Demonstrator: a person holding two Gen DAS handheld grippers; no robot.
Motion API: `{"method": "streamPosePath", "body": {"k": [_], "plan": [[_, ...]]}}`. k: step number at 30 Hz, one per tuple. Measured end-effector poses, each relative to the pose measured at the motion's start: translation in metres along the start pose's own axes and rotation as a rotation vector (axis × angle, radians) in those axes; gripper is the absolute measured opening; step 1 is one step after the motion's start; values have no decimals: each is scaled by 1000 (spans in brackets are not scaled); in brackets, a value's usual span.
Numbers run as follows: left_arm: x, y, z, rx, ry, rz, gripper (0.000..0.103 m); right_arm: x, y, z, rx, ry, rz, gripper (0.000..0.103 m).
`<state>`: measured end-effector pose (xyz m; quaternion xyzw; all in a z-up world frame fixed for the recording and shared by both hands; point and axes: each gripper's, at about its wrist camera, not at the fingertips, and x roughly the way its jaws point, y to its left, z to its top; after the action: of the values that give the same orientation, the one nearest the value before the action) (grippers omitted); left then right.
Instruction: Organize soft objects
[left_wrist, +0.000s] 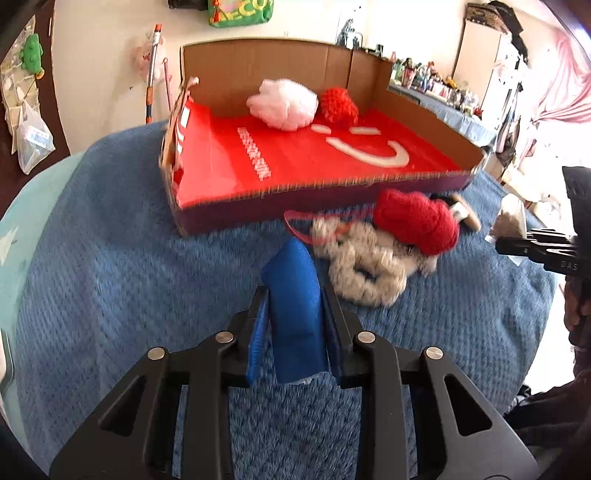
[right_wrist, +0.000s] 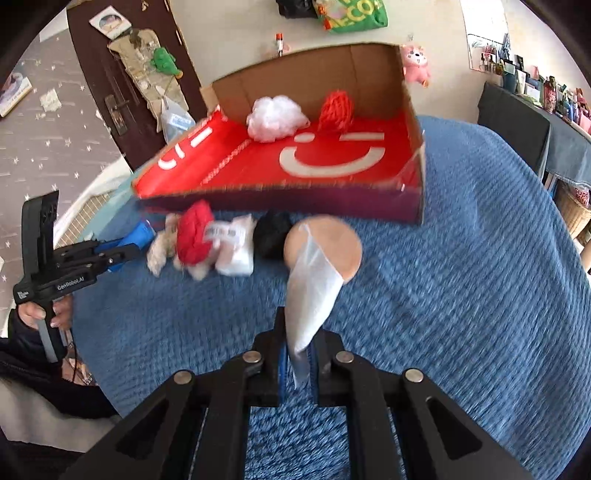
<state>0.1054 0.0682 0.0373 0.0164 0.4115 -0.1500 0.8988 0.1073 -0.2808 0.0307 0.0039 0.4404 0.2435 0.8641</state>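
Observation:
My left gripper (left_wrist: 295, 291) is shut on a blue cloth (left_wrist: 293, 295), held just above the blue blanket (left_wrist: 110, 277). My right gripper (right_wrist: 299, 325) is shut on the clear wrapper (right_wrist: 312, 295) of a tan round puff (right_wrist: 340, 243). A cardboard box (left_wrist: 325, 62) with a red smiley lining stands behind, holding a white fluffy ball (left_wrist: 282, 103) and a red yarn ball (left_wrist: 338, 105). In front of the box lies a pile: a red yarn skein (left_wrist: 417, 219), a cream braided piece (left_wrist: 364, 266), a white packet (right_wrist: 236, 247) and a black ball (right_wrist: 273, 230).
The blanket covers a round table whose edge drops off at the left (left_wrist: 22, 229). A dark door (right_wrist: 122, 81) with hung items is behind. Shelves of small items (left_wrist: 432, 77) line the right wall. A person's hand (right_wrist: 55, 314) holds the left gripper handle.

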Motion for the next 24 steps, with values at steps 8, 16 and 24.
{"method": "streamPosePath", "body": {"k": [8,16,24], "plan": [[7,-3,-9,-11,-8,16,58,2,9,-10,-18,-22,-72,49],[9,-6,-8,-6,-16,31,63,-7,13,-10,-111,-101,-269,79],[11,-10,-10,6,-12,39,45,5,9,-20,-102,-71,-275,56]]}}
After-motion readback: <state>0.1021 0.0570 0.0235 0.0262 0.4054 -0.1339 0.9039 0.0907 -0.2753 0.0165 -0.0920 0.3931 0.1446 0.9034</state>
